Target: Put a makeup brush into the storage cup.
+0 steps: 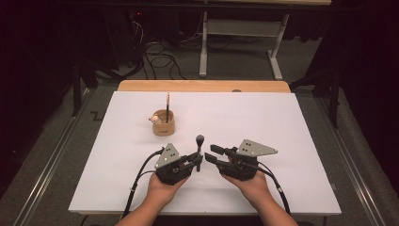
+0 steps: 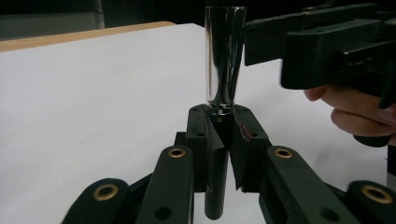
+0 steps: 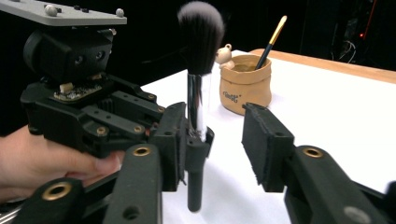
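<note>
step: brush handover to the holder | left hand-held gripper (image 1: 197, 162): pinching the makeup brush (image 1: 199, 151) upright above the desk (image 1: 282, 122) | right hand-held gripper (image 1: 211, 154): spread, just beside the handle, not touching | tip: keep your right clear, carry the brush upright to the cup (image 1: 163, 123), lower gently.

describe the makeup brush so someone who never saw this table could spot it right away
On the white table, look near the front edge between the person's two hands. There the left gripper holds a makeup brush upright by its handle. Unlike the thin brush in the tan pot, it has a shiny silver collar and a fluffy dark head.
</note>
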`<state>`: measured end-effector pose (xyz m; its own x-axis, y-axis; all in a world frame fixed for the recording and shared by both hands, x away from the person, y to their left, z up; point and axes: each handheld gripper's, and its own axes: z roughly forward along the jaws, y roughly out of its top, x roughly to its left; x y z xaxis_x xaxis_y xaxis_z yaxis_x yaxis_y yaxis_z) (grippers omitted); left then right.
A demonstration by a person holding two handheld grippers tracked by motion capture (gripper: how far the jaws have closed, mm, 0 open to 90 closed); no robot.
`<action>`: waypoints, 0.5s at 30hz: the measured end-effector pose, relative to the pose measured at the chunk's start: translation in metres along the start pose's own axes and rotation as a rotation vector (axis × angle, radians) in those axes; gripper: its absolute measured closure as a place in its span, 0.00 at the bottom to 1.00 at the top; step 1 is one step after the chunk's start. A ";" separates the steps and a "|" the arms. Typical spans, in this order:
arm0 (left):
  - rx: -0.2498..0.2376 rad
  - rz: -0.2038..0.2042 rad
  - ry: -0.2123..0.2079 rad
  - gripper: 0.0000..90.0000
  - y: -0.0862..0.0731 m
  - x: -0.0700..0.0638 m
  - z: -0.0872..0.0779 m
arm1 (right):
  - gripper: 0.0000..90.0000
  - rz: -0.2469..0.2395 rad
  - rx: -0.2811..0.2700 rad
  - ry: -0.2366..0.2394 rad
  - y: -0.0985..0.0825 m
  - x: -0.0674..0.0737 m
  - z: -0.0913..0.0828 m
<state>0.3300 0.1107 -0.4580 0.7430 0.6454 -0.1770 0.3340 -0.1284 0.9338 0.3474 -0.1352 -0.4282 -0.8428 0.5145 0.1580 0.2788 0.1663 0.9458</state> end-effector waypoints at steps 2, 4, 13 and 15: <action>-0.005 -0.003 0.011 0.87 0.001 0.002 -0.002 | 0.63 -0.010 -0.003 -0.003 0.001 -0.001 -0.002; -0.012 -0.008 0.021 0.87 0.001 0.006 -0.005 | 0.59 -0.010 -0.007 -0.007 0.001 -0.003 -0.004; -0.039 -0.029 0.063 0.87 0.006 0.019 -0.017 | 0.47 -0.026 -0.016 -0.062 0.003 -0.015 -0.019; -0.043 -0.026 0.079 0.87 0.006 0.022 -0.020 | 0.45 -0.022 -0.020 -0.075 0.003 -0.019 -0.023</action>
<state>0.3366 0.1388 -0.4499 0.6859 0.7055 -0.1784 0.3262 -0.0789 0.9420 0.3532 -0.1640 -0.4214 -0.8117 0.5725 0.1161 0.2509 0.1622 0.9543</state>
